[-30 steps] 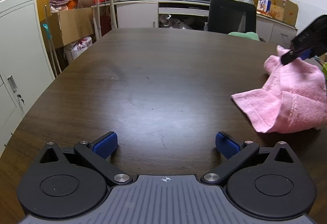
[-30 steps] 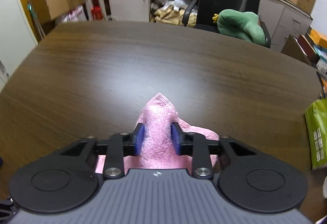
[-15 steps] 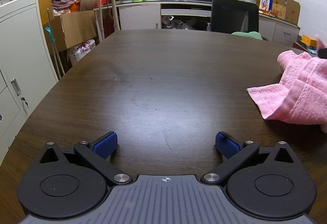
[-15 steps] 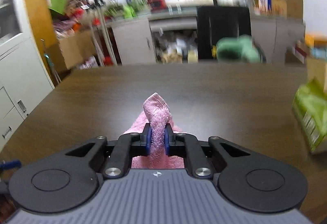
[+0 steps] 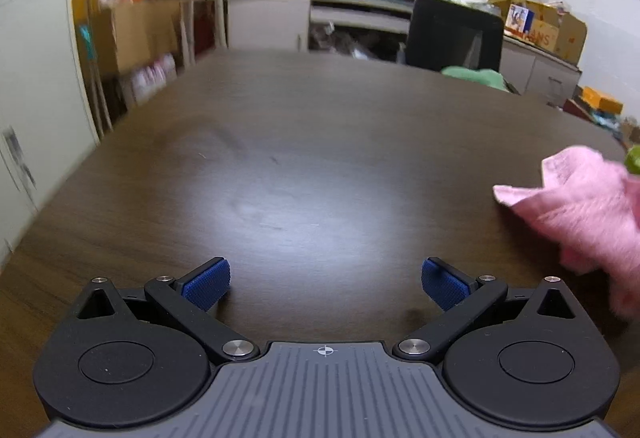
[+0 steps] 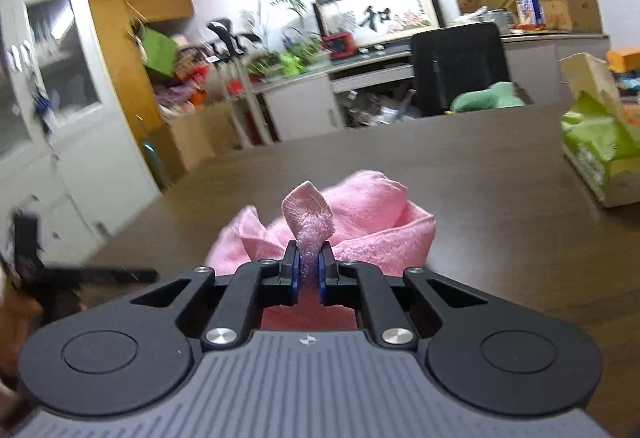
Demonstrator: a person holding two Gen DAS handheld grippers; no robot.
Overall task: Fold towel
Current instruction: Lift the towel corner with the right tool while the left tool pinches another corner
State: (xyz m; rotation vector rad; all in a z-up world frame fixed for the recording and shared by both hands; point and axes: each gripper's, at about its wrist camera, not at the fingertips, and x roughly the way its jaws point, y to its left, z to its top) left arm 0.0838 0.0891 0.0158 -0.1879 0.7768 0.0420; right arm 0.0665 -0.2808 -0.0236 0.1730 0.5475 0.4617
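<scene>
From the left wrist camera, the left gripper (image 5: 325, 284) sits low over the dark wooden table (image 5: 304, 158), its two blue-padded fingers (image 5: 206, 284) spread wide with nothing between them. The bare tabletop fills the gap between the pads. At the right edge of this view lies the pink towel (image 5: 584, 206), bunched and partly cut off by the frame, with one corner pointing left across the wood. It lies to the right of the gripper and apart from it. At the far side of the table stands a black office chair (image 5: 454, 36) with a green cushion (image 5: 474, 75) on it; the shelves and cabinets at the far left are blurred.

From the right wrist camera, the right gripper (image 6: 307, 274) is clenched on the pink towel (image 6: 360, 214): a twisted fold of cloth stands up between the closed blue pads and flops over just beyond them. The rest of the towel is heaped on the table (image 6: 480, 198) just beyond the fingers. At the right edge of the table sits an open cardboard box (image 6: 600, 154) holding something lime green. The black chair (image 6: 456, 66) and the green cushion (image 6: 490, 98) are at the far side.
</scene>
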